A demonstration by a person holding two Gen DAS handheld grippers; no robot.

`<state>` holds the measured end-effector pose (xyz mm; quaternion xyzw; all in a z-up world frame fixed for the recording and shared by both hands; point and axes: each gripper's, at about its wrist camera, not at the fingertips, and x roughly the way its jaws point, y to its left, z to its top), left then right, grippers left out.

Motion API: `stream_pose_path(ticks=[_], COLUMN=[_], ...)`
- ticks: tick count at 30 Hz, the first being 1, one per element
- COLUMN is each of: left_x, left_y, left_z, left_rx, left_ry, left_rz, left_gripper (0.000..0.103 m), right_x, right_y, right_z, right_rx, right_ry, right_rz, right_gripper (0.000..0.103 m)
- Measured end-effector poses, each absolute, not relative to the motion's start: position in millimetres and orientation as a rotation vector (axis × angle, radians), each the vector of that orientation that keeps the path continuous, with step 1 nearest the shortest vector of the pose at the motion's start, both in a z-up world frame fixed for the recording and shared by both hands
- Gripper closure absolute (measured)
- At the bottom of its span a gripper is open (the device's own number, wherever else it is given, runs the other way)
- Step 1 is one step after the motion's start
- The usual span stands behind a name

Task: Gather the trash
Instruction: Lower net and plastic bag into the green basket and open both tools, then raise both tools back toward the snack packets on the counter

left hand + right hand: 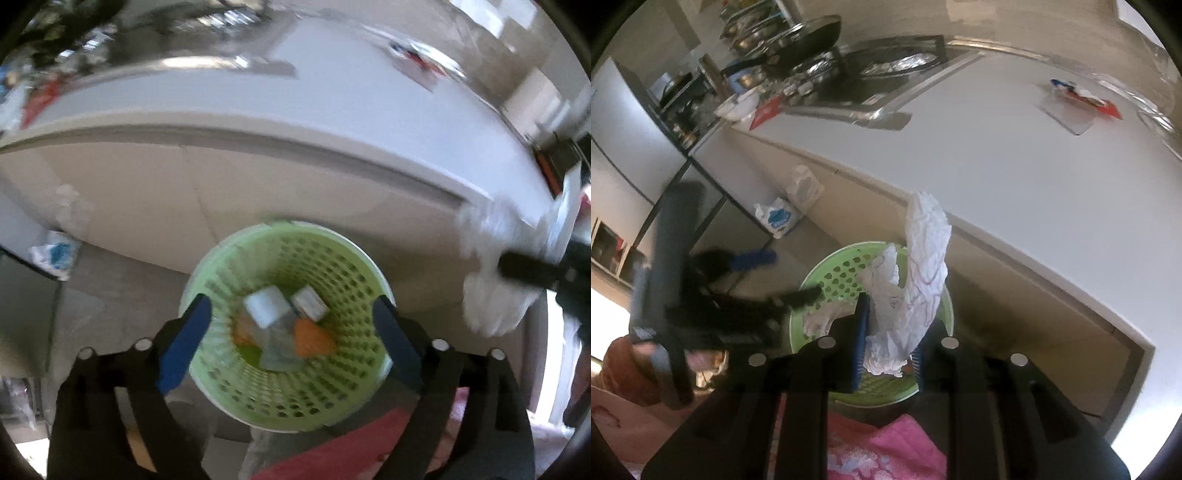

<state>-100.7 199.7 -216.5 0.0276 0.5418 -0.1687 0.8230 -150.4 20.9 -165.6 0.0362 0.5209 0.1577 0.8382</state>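
Note:
A light green perforated basket [332, 384] stands on the floor below the white counter. Inside lie white crumpled pieces [266, 305] and an orange scrap [312, 338]. My left gripper [291, 332] is open and empty above the basket, its blue pads on either side of the rim. My right gripper [892, 332] is shut on a crumpled white paper [919, 280] and holds it over the basket [834, 273]. In the left wrist view the paper [491, 295] and right gripper show at the right edge.
The white counter [997, 155] carries a red and blue wrapper [1082, 96] on a clear sheet. A stove with pans [812, 48] lies beyond. A white and blue bag [777, 218] lies on the floor. Pink cloth [886, 450] is at the bottom.

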Motion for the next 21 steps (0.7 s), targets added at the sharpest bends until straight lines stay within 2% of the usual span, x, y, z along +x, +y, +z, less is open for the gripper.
stream_pose_path(ticks=[6,8,9,10,12,21], left_x=[-100,-101,-102,-103,-104,-107], left_y=[216,221,223,225,226,223], left_z=[-195,-191,-189,-189,-193,-191], left_rx=[0.102,0.093,0.089,0.084,0.085,0.057], left_ry=[1.076,1.066,1.066,1.068,1.073,1.092], left_rz=[-0.282,-0.264,-0.258,-0.251,-0.244,-0.259], left_gripper=[0.010,0.008,0.008,0.008,0.008,0.008], right_x=[-138,-132,-131,-129,-127,-129], right_y=[47,54,57,60,67,54], right_z=[-203,-215,-219,-223,-229,-213], right_rx=[-0.010,-0.024,-0.032,-0.042,-0.067,-0.028], right_ry=[1.157,1.172,1.173,1.177,1.174,1.137], right_rz=[0.422,0.445,0.452,0.463,0.477,0.440], right_gripper=[0.079,0.074,0.067,0.054,0.041,0.028])
